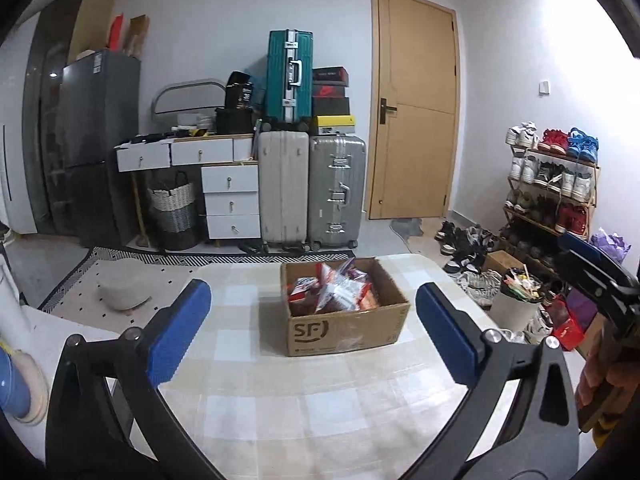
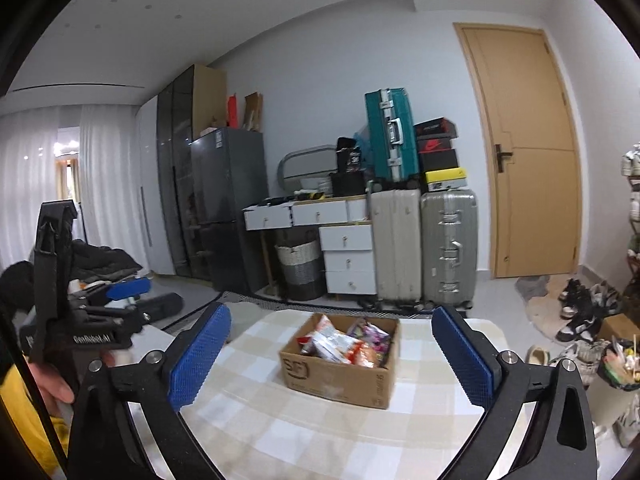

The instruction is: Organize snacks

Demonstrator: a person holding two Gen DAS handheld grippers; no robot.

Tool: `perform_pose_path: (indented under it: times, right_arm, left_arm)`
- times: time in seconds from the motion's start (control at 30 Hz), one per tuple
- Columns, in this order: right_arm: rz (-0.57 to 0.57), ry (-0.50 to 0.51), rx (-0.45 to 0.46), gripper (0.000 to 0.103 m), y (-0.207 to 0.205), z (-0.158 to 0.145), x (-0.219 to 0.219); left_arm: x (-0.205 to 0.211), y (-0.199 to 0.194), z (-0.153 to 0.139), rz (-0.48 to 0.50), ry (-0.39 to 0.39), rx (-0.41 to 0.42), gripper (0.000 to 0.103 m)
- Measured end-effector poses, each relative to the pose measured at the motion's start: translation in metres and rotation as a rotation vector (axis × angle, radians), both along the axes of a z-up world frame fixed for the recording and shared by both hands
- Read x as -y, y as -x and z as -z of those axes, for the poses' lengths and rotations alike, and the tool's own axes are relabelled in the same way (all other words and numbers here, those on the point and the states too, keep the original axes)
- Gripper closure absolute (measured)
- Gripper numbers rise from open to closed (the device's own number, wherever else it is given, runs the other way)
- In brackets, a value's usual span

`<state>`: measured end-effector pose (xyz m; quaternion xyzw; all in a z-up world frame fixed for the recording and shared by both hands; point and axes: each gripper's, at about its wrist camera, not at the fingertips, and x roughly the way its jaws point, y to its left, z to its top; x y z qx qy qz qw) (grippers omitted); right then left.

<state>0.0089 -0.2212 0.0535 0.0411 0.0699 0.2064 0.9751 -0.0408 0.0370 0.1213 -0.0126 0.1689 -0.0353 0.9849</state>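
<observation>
Snacks (image 1: 340, 290) in cardboard box (image 1: 348, 330)

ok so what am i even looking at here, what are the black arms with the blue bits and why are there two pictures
No robot here: a person holds a hand tool in each hand, and each tool carries a wide-angle camera looking forward along its two fingers. One picture is from the left gripper, the other from the right gripper. The blue bits are the grip pads on the fingers. Each camera also catches the other tool at its edge, with the hand holding it.

Both sets of jaws stand wide open with nothing between them, so nothing is held.

Ahead on the table, covered by a checked cloth, sits an open cardboard box full of snack packets. Nothing else shows on the cloth. Behind are suitcases, drawers and a door.
</observation>
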Motion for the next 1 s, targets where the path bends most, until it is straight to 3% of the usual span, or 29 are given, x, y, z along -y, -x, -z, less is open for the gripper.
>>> perform_pose_path:
  times: [0.3,0.5,0.7,1.0]
  right_arm:
    - [0.100,0.123,0.089,0.001,-0.014,0.091,-0.005]
    - [0.147,0.144,0.019,0.001,-0.041,0.148,0.000]
    - [0.212,0.097,-0.006,0.001,-0.059,0.183,0.014]
    - [0.265,0.042,-0.045,0.001,-0.067,0.189,0.028]
  left_arm:
    - [-0.025,-0.046,0.127,-0.046,0.014,-0.057,0.001]
    - [-0.030,-0.092,0.194,-0.065,0.013,-0.097,0.001]
    - [-0.027,-0.111,0.223,-0.070,0.009,-0.074,0.001]
    - [-0.021,-0.110,0.230,-0.110,-0.025,0.008,0.001]
